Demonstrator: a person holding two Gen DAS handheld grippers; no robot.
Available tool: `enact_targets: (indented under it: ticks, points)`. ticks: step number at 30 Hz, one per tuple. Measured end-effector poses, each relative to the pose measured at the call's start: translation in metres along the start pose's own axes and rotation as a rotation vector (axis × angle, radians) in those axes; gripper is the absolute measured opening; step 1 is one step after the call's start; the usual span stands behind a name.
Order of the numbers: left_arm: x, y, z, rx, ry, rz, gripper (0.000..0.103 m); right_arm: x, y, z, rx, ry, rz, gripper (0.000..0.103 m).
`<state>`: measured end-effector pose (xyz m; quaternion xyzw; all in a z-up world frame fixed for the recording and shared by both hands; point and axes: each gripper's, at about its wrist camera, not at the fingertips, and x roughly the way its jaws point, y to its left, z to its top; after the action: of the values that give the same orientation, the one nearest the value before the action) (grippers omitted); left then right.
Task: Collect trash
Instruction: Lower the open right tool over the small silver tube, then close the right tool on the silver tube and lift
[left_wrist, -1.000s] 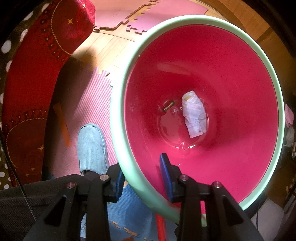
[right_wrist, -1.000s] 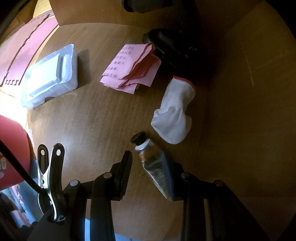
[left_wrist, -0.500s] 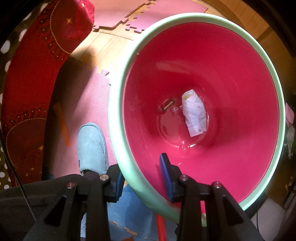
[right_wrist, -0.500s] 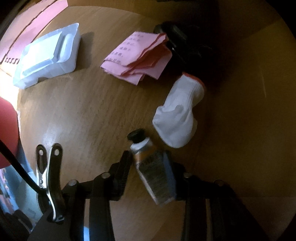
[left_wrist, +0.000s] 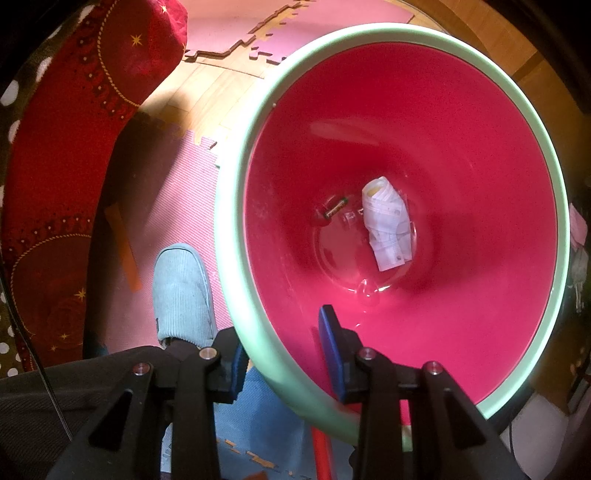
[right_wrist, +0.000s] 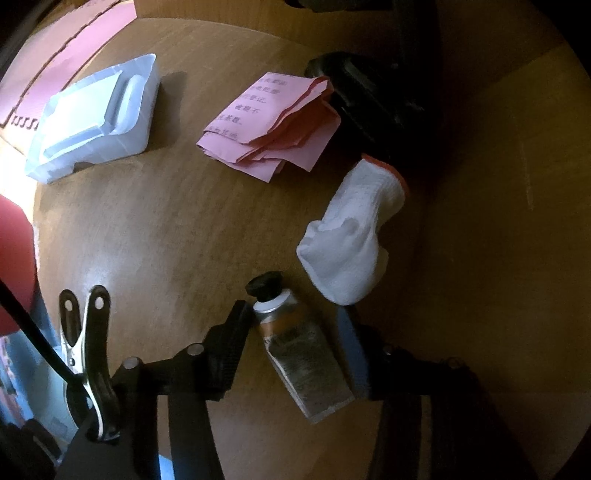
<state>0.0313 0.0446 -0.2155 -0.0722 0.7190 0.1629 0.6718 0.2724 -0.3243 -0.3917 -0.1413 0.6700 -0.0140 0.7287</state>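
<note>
On the left: left tool (left_wrist: 282, 354) clamped on red bin's (left_wrist: 236, 258) green rim, crumpled paper (left_wrist: 389, 229) lying at bottom. Rightward, on bench (right_wrist: 147, 229): plastic tray (right_wrist: 96, 122), pink papers (right_wrist: 273, 125), white glove (right_wrist: 351, 240). Right tool (right_wrist: 295, 332) opening, tube (right_wrist: 299, 347) between jaws.

On the bench (right_wrist: 147, 229) lay one tube (right_wrist: 299, 354), one white glove (right_wrist: 351, 240), one plastic tray (right_wrist: 96, 122) and one pink paper wad (right_wrist: 273, 125); one bin (left_wrist: 236, 236) held one crumpled paper (left_wrist: 389, 229).

Fisheye bending curves both views' edges. The bucket (left_wrist: 369, 122) interior glows bright with glare spots; the tabletop (right_wrist: 147, 240) sits dim, its right side sunk in shadow.
</note>
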Motion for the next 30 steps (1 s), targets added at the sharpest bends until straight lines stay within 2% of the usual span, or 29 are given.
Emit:
enact_targets:
  ticks: [3,6,7,9,12,18,19,20,21,30]
  points:
    - [0.0,0.0,0.0,0.001,-0.001,0.0,0.036,0.001,0.004,-0.001,-0.013,0.004,-0.012,0.051]
    - [0.001,-0.001,-0.001,0.001,0.001,-0.002,0.036,0.004,0.002,0.001,0.02,0.019,0.02,0.05]
    - [0.001,-0.001,-0.001,0.001,0.001,-0.001,0.036,0.004,0.002,-0.001,0.035,0.023,0.033,0.048]
    - [0.001,-0.003,-0.001,0.001,0.001,-0.001,0.036,0.005,0.001,-0.002,0.05,0.027,0.07,0.038]
    - [0.002,-0.004,-0.002,0.001,0.002,-0.002,0.036,0.004,0.005,-0.002,0.029,0.022,0.052,0.036]
    - [0.002,-0.004,-0.003,0.0,0.003,-0.003,0.036,0.005,0.001,-0.003,0.065,0.026,0.072,0.034]
    - [0.002,-0.004,-0.003,0.0,0.002,-0.002,0.036,0.004,-0.001,-0.004,0.067,0.021,0.074,0.031]
    - [0.003,-0.004,-0.003,0.0,0.003,-0.002,0.036,0.001,-0.001,-0.005,0.07,0.009,0.08,0.023]
    - [0.002,-0.004,-0.003,0.001,0.003,-0.002,0.036,-0.001,-0.003,-0.006,0.08,0.005,0.083,0.022]
    - [0.002,-0.004,-0.003,0.0,0.005,-0.006,0.036,-0.007,-0.007,-0.007,0.082,0.015,0.097,0.022]
